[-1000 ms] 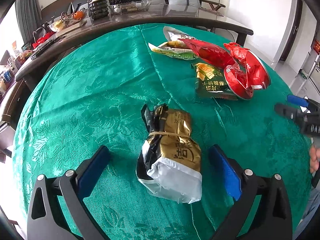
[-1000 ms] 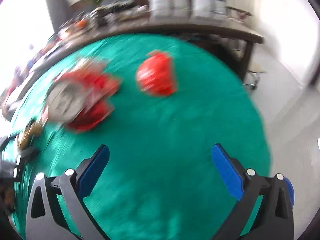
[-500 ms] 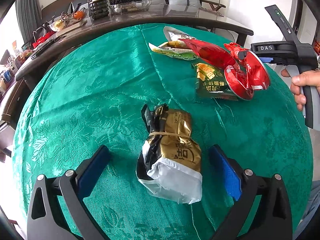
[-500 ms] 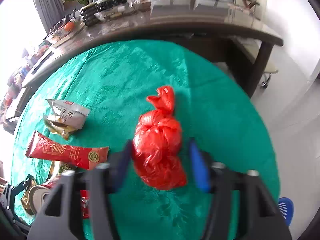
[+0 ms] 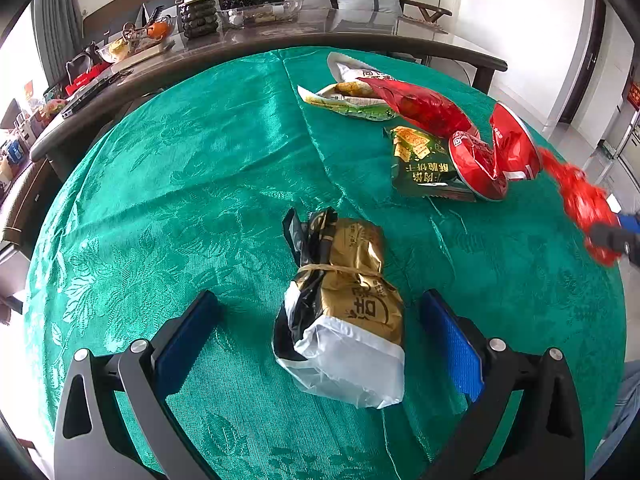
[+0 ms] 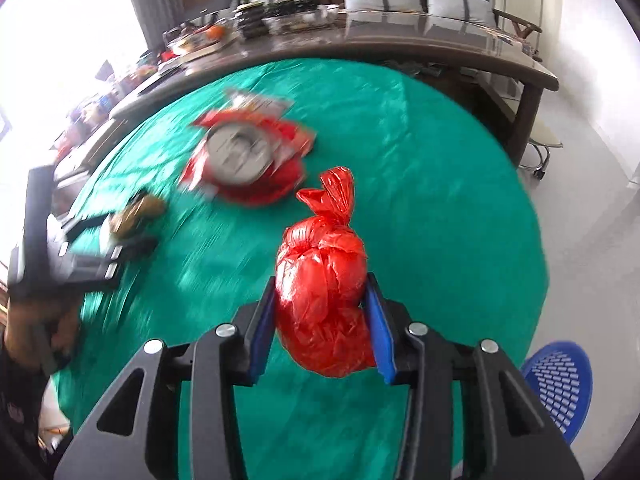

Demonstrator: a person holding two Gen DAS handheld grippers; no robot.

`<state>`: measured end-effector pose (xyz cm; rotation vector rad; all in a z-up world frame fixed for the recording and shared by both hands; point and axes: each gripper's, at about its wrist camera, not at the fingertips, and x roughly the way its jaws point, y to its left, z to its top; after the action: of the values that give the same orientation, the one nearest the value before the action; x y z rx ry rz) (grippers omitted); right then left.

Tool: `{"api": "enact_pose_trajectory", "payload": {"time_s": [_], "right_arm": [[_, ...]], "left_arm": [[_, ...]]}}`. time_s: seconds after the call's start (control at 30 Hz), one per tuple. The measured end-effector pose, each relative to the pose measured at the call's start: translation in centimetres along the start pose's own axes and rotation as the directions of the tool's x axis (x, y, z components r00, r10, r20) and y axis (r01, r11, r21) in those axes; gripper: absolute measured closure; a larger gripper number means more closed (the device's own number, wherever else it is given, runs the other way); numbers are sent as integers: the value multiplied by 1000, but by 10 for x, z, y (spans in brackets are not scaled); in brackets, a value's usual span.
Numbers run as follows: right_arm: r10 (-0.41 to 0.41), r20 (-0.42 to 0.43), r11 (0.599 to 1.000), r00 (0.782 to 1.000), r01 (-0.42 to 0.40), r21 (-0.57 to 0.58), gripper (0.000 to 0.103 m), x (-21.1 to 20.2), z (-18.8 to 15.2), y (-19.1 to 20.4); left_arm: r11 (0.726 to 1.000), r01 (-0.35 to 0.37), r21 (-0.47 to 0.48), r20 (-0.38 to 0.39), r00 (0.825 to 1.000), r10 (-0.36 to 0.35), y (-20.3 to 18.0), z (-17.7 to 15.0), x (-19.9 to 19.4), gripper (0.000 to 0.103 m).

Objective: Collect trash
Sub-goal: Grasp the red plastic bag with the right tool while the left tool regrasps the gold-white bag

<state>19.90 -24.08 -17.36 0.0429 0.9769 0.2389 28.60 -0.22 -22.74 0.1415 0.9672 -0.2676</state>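
Two claws, right claw [image 6: 322,312] clamping red bag [image 6: 324,296], left claw [image 5: 320,340] agape around seemingly untouched gold packet [image 5: 346,304]

Printed markings on the wrappers

The green packet [image 5: 420,160] carries a row of yellow Chinese characters, seen upside down and hard to make out. The gold bag [image 5: 352,284] bears one large dark character inside a ring. The white packet [image 5: 360,74] shows small print, too small to read.
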Motion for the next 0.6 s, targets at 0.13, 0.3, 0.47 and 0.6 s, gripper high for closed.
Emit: {"api": "enact_pose_trajectory", "payload": {"time_s": [0.13, 0.3, 0.47, 0.6], "right_arm": [[-46, 17, 997, 999, 47, -61, 50, 6, -24, 24], [-61, 5, 996, 998, 61, -66, 27, 13, -31, 26], [-40, -8, 998, 999, 39, -58, 25, -2, -33, 15], [0, -40, 1000, 999, -1, -12, 24, -11, -28, 1]], "left_arm": [[1000, 0, 0, 0, 1000, 0, 0, 0, 0, 4], [1000, 12, 5, -2, 1000, -12, 0, -1, -1, 4], [995, 87, 55, -13, 996, -86, 9, -16, -15, 5], [985, 170, 15, -16, 985, -170, 26, -24, -29, 5]]}}
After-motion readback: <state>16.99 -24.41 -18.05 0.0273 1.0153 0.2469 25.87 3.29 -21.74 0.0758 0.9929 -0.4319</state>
